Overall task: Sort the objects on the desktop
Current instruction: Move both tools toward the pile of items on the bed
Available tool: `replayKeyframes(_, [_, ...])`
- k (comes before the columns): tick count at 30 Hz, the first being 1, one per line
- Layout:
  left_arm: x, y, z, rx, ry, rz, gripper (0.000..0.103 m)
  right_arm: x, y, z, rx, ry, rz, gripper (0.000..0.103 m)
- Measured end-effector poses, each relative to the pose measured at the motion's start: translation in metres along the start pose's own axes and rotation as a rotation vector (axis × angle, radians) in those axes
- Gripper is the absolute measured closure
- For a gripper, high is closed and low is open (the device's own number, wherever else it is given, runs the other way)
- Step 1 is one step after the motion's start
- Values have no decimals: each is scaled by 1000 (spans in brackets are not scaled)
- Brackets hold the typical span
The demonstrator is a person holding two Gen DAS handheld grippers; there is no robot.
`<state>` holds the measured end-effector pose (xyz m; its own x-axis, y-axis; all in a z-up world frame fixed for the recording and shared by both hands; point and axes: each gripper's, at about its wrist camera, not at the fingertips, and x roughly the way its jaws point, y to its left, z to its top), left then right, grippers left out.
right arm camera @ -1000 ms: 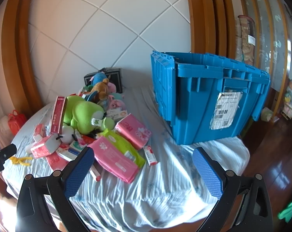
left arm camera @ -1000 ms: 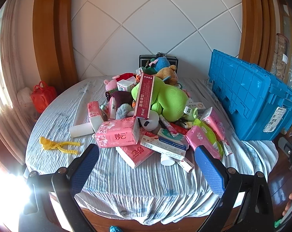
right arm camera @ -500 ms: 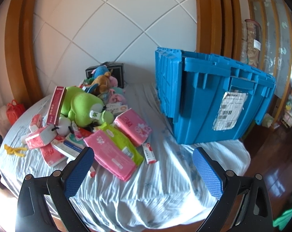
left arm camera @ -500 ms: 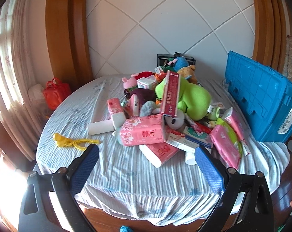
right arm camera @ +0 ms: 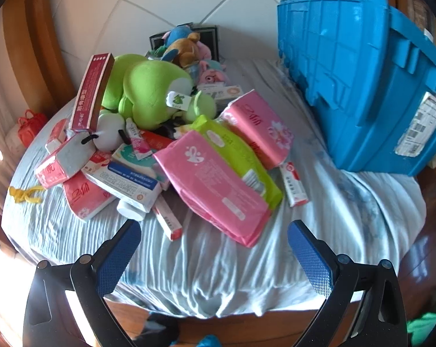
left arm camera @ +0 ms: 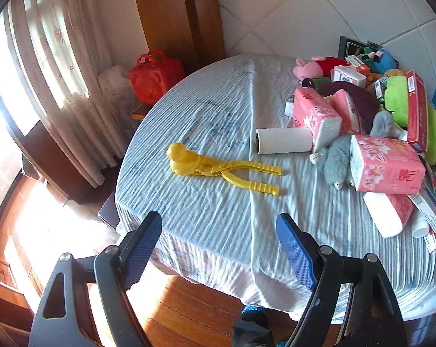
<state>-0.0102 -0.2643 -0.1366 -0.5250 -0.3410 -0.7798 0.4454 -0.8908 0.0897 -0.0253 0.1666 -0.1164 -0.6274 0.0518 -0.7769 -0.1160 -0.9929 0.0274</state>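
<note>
Hovering over the near edge of the round table point(left arm camera: 218, 231), the left gripper point(left arm camera: 219, 241) is pointing down at the yellow snowball clamp point(left arm camera: 218, 169); its jaws are closing with nothing between them. The clamp is lying flat on the pale striped cloth, well apart from the pile: glossy yellow plastic, moulded duck-shaped head at one end, two ribbed handles splaying toward the pile. Just beyond its handles a white cardboard tube point(left arm camera: 284, 144) is lying on its side, touching a pink tissue pack point(left arm camera: 316, 115). The right gripper point(right arm camera: 215, 245) is hanging wide open and empty over the table edge, facing the pile: a green plush frog point(right arm camera: 151, 92) on top, a flat pink pouch point(right arm camera: 215, 185) nearest the claw. A blue crate point(right arm camera: 362, 81) is sitting beside the pile, opposite the clamp.
</note>
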Motion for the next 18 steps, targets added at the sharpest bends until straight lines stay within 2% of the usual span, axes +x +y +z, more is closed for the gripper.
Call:
replayKeyframes(7, [61, -18, 60, 73, 15, -93, 21, 36, 49, 46, 2, 37, -21, 5])
replayKeyframes(12, [114, -57, 98, 299, 38, -192, 21, 52, 71, 68, 13, 53, -53, 5])
replayKeyframes(18, [154, -94, 111, 529, 88, -266, 21, 60, 72, 73, 23, 94, -86, 5])
